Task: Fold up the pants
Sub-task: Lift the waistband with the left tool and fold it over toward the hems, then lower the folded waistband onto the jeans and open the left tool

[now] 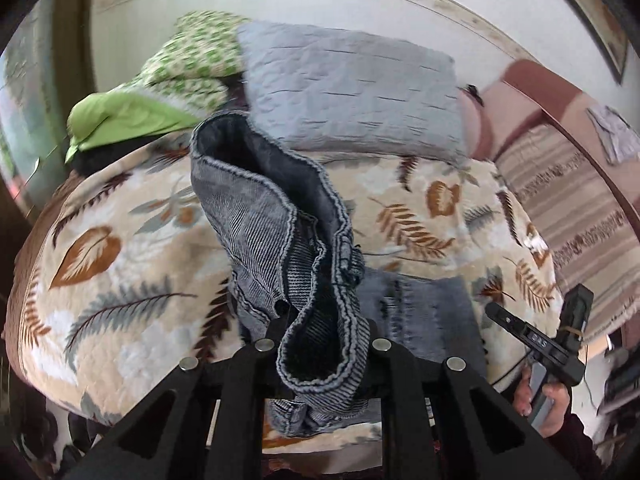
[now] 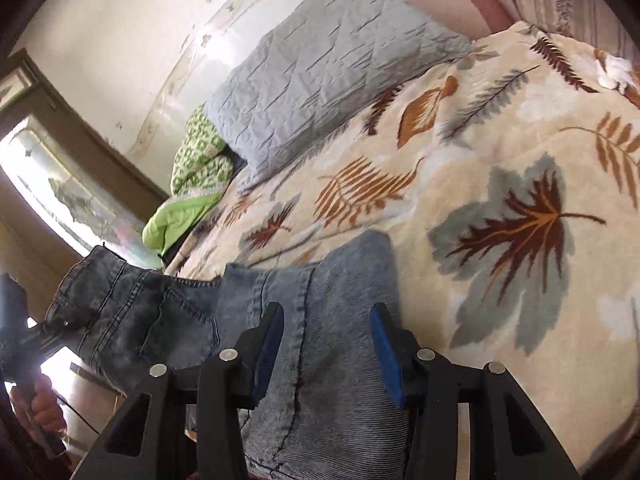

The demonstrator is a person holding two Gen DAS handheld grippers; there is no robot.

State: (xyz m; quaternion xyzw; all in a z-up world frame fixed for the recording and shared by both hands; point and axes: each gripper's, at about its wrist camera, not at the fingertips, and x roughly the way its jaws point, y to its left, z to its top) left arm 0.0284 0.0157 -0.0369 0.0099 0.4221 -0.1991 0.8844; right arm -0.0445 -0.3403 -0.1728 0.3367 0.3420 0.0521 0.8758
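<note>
Left tool (image 1: 320,344) clamped on lifted pants (image 1: 280,216), right tool (image 2: 328,344) astride them

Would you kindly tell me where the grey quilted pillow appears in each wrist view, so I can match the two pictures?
Left wrist view: the grey quilted pillow lies upper centre, beyond the lifted jeans, against the wall.
Right wrist view: the pillow lies upper centre, tilted, at the far edge of the leaf-print blanket.
Shared landmark: the green patterned bedding beside the pillow.
</note>
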